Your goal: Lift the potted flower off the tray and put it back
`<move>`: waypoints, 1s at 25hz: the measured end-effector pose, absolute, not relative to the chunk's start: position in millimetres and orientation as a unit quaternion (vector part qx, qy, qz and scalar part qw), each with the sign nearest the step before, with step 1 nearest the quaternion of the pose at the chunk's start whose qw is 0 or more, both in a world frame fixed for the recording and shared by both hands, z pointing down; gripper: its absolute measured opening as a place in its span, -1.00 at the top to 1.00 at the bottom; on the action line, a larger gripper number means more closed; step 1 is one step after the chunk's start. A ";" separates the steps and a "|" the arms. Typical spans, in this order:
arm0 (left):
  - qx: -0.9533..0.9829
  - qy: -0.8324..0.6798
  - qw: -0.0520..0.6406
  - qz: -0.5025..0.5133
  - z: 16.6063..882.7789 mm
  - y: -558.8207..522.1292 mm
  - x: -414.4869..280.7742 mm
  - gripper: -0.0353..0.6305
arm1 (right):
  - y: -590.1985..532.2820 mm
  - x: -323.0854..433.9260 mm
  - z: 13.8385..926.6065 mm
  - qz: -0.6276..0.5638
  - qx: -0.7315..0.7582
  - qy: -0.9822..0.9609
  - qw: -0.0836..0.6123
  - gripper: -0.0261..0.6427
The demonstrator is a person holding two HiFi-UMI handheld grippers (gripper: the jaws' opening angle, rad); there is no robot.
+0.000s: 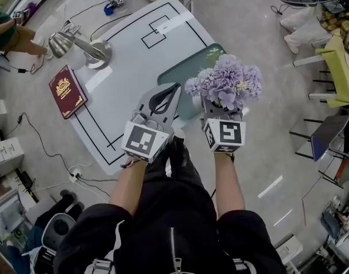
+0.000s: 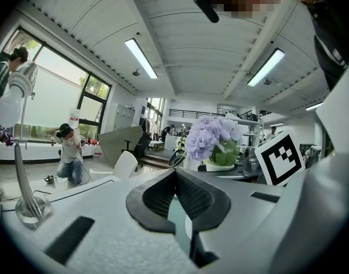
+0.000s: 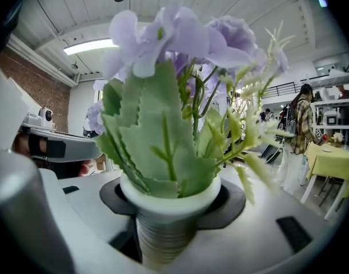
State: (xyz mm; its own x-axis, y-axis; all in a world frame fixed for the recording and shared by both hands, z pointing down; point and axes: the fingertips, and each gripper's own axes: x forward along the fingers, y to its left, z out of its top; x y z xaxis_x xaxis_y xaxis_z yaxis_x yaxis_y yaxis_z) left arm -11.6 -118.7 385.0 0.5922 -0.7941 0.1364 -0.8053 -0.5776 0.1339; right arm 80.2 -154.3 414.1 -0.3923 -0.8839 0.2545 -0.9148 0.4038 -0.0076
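Right gripper [image 3: 173, 198]: jaws clamped on the white ribbed pot [image 3: 165, 227] just below its rim, one dark pad on each side. Green leaves and lilac blooms rise straight out of it and fill most of the right gripper view.

Left gripper [image 2: 175, 173]: jaws closed, tips meeting, nothing between them. Teal shows through the gap behind the tips.

From the head view, both grippers are held out in front of me, side by side, left one [image 1: 173, 89] just beside the right. The flower [image 1: 227, 83] stands upright in my right grip, over the right end of the tray [image 1: 177, 73]. Its blooms hide the pot and my right jaws from above. I cannot tell whether the pot's base touches the tray.

The tray is teal and lies at the near right edge of the tabletop [image 1: 128, 56], which is white with black lines. The left jaws reach over the tray's near left part.

A metal lamp [image 1: 85, 45] stands near the tabletop's left edge. A red book [image 1: 67, 91] lies by the left corner; I cannot tell whether it rests fully on the tabletop.
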 end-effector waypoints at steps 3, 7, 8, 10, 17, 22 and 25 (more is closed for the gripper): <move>0.886 -0.452 0.102 0.035 399.0 -124.7 -12.2 0.88 | -164.1 79.7 423.8 0.077 0.538 -0.833 0.108 0.18; 0.881 -0.456 0.117 0.049 414.8 -130.7 -14.5 0.88 | -174.8 79.1 436.8 0.081 0.535 -0.833 0.116 0.18; 0.880 -0.456 0.120 0.051 418.0 -132.4 -14.7 0.88 | -177.8 79.0 440.0 0.081 0.534 -0.833 0.118 0.18; 0.880 -0.456 0.123 0.053 423.4 -136.4 -15.3 0.88 | -184.5 78.6 446.0 0.082 0.533 -0.833 0.121 0.18; 0.879 -0.453 0.127 0.074 447.5 -148.2 -17.0 0.88 | -209.5 74.2 461.7 0.084 0.525 -0.839 0.118 0.18; 0.875 -0.456 0.138 0.085 464.6 -155.4 -20.9 0.88 | -227.7 70.8 474.9 0.079 0.523 -0.840 0.122 0.18; 0.870 -0.461 0.150 0.089 472.9 -157.7 -26.2 0.88 | -236.9 66.0 481.4 0.072 0.519 -0.843 0.122 0.18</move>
